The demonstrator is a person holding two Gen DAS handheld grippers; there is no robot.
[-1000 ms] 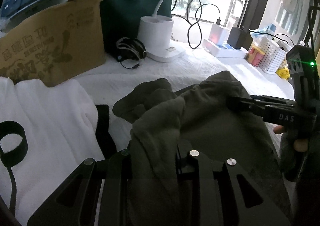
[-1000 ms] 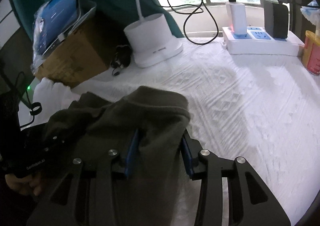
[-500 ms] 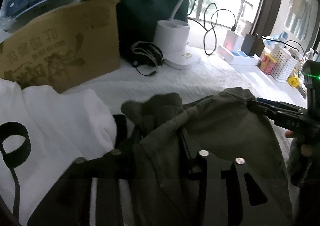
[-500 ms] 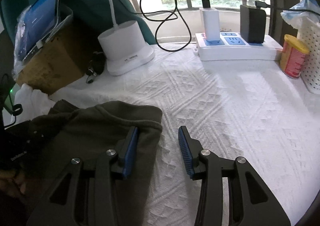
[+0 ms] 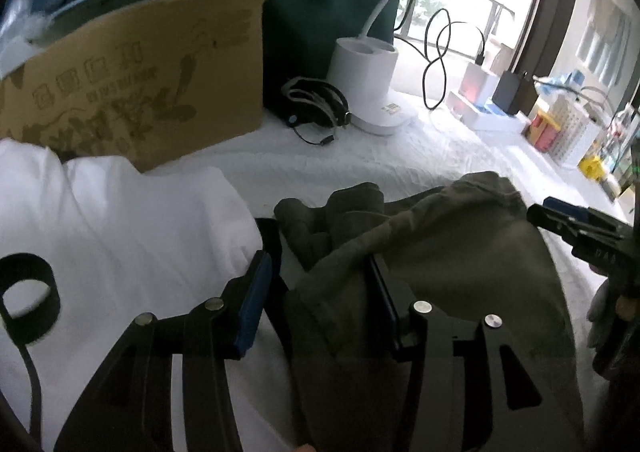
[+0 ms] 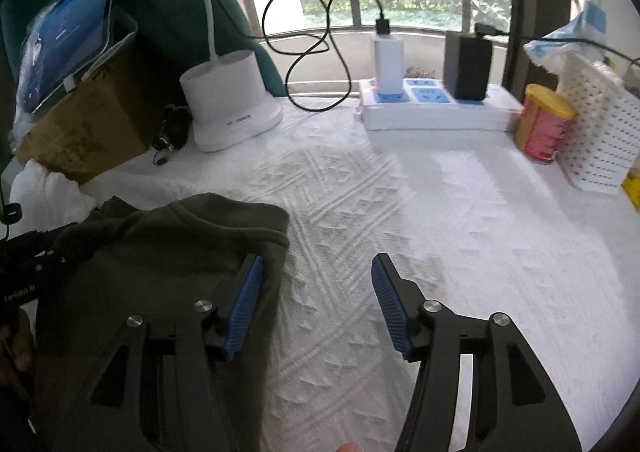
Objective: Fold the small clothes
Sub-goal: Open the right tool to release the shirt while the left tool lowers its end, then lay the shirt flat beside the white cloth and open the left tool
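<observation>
A dark olive garment lies folded on the white textured tablecloth; it also shows in the right wrist view. My left gripper is open over the garment's left edge, with cloth draped over its right finger. My right gripper is open and empty at the garment's right edge, its left finger over the cloth. The right gripper also shows at the right of the left wrist view.
A white folded cloth lies left of the garment. Behind stand a cardboard box, a white lamp base, a power strip with chargers, a red can and a white perforated basket.
Both grippers have opened and let go of the olive garment, which now lies on the table. Both have drawn back a little from it.
</observation>
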